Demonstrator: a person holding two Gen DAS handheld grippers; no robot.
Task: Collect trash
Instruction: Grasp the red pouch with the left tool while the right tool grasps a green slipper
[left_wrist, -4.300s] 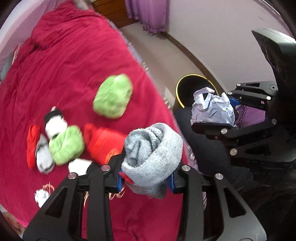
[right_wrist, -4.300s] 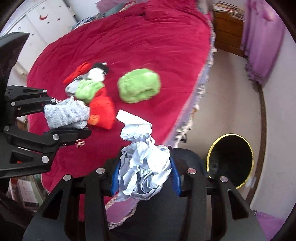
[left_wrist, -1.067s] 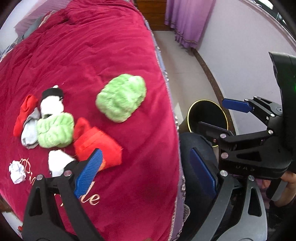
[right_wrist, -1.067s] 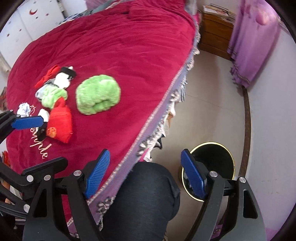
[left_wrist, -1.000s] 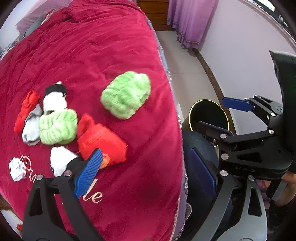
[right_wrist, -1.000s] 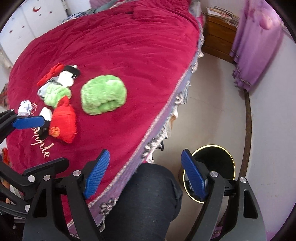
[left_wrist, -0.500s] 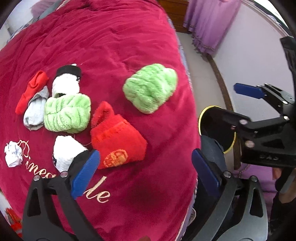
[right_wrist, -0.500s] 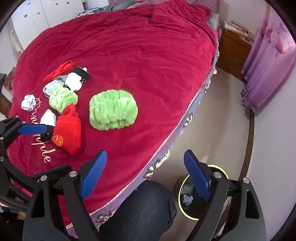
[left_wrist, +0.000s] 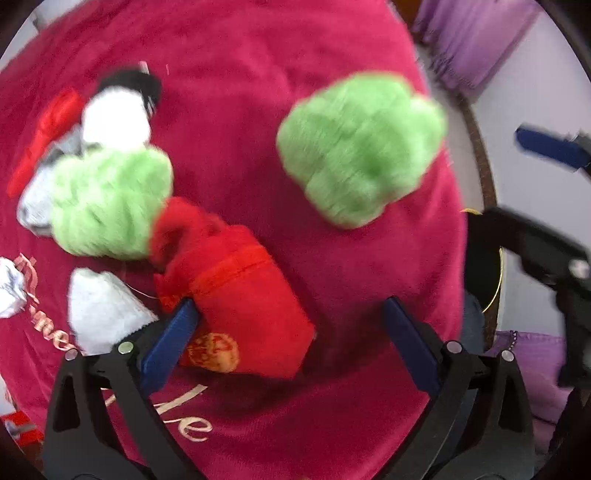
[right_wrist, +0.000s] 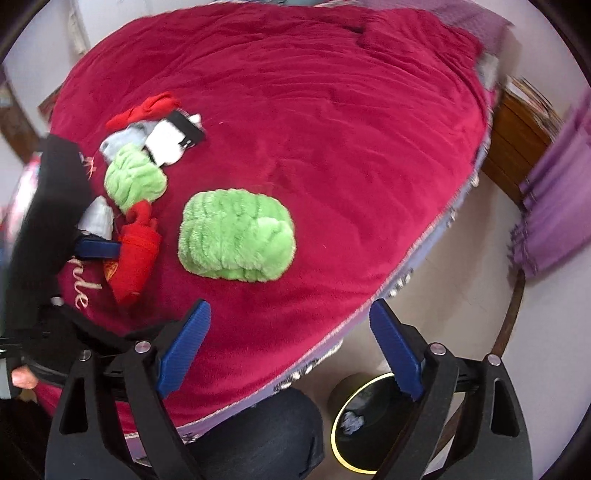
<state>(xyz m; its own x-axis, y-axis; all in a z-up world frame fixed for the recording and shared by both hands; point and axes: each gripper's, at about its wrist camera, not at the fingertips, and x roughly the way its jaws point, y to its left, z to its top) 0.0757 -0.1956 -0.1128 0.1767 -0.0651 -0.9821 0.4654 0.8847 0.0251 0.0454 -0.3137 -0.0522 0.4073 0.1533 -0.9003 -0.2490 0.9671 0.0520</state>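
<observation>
The left hand-held gripper (left_wrist: 291, 321) hangs spread wide over the red blanket (left_wrist: 240, 122) on the bed – a red sock (left_wrist: 240, 295) sits between its pads, one pad seemingly just beside it, though blur hides contact. The right hand-held gripper (right_wrist: 291, 343) is empty, its jaws opening. Crumpled paper (right_wrist: 352, 421) lies in the black bin (right_wrist: 340, 443) on the floor.
</observation>
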